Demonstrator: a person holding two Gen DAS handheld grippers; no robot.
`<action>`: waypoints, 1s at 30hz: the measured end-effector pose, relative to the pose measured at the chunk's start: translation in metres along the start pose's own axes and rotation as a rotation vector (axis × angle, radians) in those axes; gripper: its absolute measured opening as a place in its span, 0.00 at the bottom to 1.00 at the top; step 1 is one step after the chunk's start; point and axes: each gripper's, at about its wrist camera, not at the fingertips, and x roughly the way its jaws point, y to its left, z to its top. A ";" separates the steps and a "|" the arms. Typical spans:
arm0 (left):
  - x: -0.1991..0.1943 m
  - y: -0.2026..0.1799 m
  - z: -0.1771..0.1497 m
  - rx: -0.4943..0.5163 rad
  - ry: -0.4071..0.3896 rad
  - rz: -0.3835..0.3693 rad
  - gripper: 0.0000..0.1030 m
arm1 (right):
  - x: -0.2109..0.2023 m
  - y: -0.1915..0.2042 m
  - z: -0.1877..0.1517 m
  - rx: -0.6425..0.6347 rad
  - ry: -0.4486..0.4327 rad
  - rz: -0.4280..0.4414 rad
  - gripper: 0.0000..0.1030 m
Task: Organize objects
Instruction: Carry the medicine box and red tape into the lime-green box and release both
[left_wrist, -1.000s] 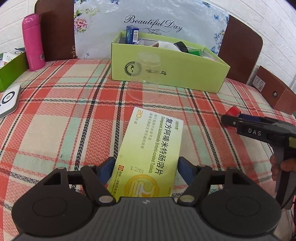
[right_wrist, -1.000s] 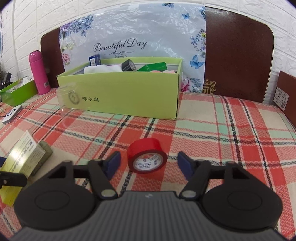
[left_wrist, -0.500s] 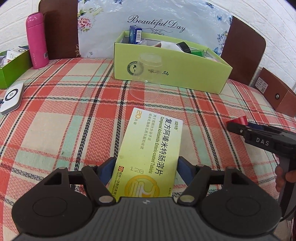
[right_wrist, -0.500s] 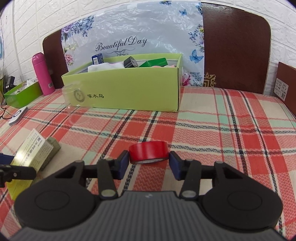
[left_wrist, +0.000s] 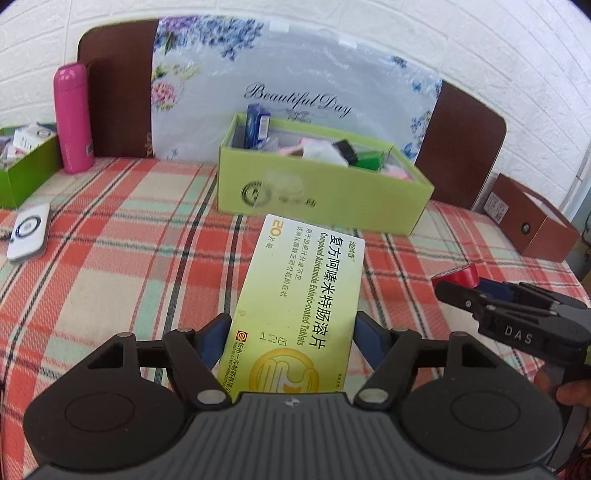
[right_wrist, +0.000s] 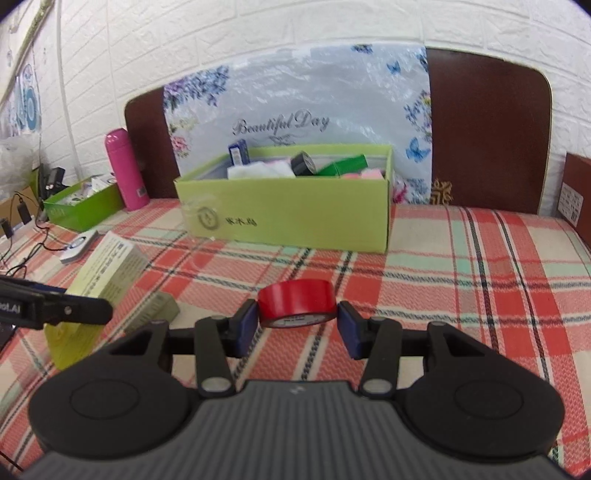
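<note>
now | left tool (left_wrist: 290, 338) grips one medicine box (left_wrist: 299, 306); right tool (right_wrist: 297, 319) grips one red tape roll (right_wrist: 295, 301)

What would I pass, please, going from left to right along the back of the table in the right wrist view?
Small green tray → pink bottle → large green box → brown box at the right edge.

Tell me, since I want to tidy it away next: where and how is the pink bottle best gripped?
Grip the pink bottle across its straight round body, about mid-height, coming level from the table's open front side. It stands upright, a green tray is close beside it and a chair back behind.
</note>
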 end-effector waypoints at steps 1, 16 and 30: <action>-0.002 -0.002 0.005 0.007 -0.014 -0.007 0.72 | -0.002 0.002 0.003 -0.004 -0.011 0.004 0.45; 0.002 -0.040 0.102 0.084 -0.194 -0.101 0.72 | -0.004 0.004 0.067 -0.087 -0.162 -0.010 0.45; 0.074 -0.043 0.184 0.083 -0.219 -0.064 0.72 | 0.075 -0.023 0.114 -0.065 -0.205 -0.033 0.45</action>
